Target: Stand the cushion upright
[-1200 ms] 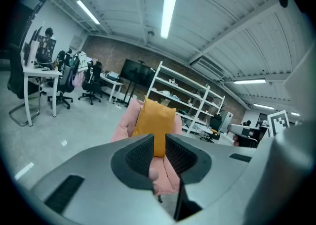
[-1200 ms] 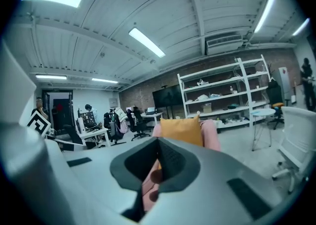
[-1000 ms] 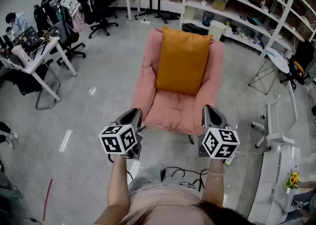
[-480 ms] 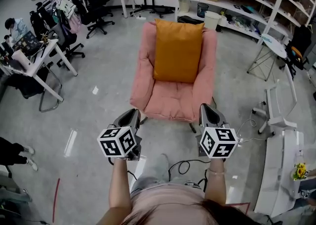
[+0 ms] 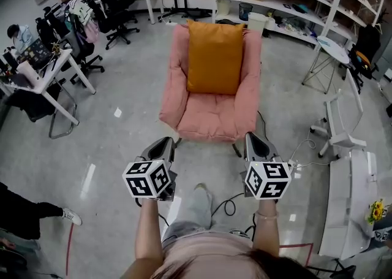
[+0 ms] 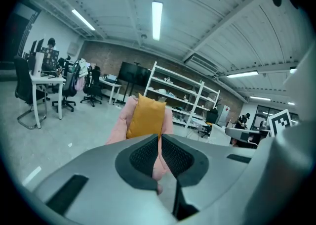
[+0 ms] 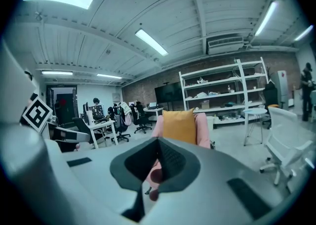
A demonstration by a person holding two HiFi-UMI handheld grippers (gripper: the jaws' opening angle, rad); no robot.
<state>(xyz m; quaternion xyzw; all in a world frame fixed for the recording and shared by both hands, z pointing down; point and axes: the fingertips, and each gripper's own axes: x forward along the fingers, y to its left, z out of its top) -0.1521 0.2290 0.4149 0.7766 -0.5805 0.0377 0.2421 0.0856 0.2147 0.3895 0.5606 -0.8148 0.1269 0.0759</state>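
The orange cushion [image 5: 214, 57] stands against the back of the pink armchair [image 5: 211, 121], well beyond both grippers. It looks soft and light, best pinched at its upper corners. The left gripper [image 5: 164, 146] has just been closing and is now nearly together on nothing; the right gripper [image 5: 253, 143] is fully closed, empty.

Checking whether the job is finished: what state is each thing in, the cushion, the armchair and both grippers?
pink armchair: standing, facing the person.
orange cushion: upright on its seat, leaning against its back.
left gripper: empty, jaws have just been closing, tips together.
right gripper: shut, empty.
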